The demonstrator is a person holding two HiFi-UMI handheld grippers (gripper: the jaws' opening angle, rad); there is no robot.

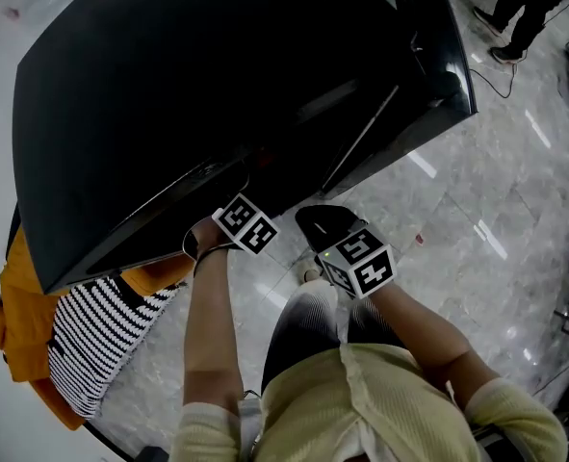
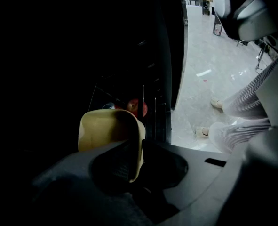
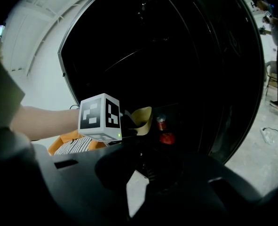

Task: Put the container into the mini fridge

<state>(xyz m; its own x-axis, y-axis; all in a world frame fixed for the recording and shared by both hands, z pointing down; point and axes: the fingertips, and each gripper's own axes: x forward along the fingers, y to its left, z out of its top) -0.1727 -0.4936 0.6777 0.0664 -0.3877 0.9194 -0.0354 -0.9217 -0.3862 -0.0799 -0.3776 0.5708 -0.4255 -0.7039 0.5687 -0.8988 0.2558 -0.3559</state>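
Note:
A pale yellow container (image 2: 106, 131) hangs in front of the dark open mini fridge (image 1: 188, 94). My left gripper (image 2: 139, 147) is shut on its rim, with the wall pinched between the two jaws. The right gripper view shows that container (image 3: 141, 118) just past the left gripper's marker cube (image 3: 99, 117), at the mouth of the fridge. My right gripper (image 3: 139, 172) stays a little behind and to the right; its jaws meet at the tips with nothing between them. In the head view both grippers sit at the fridge's front edge, left gripper (image 1: 244, 225) and right gripper (image 1: 323, 227).
Inside the fridge a red can (image 3: 161, 123) stands above a red round item (image 3: 167, 138). The fridge door (image 1: 428, 56) stands open on the right. An orange and striped cloth (image 1: 82, 345) lies on the left. My legs and shoes (image 2: 218, 104) stand on the marble floor (image 1: 477, 229).

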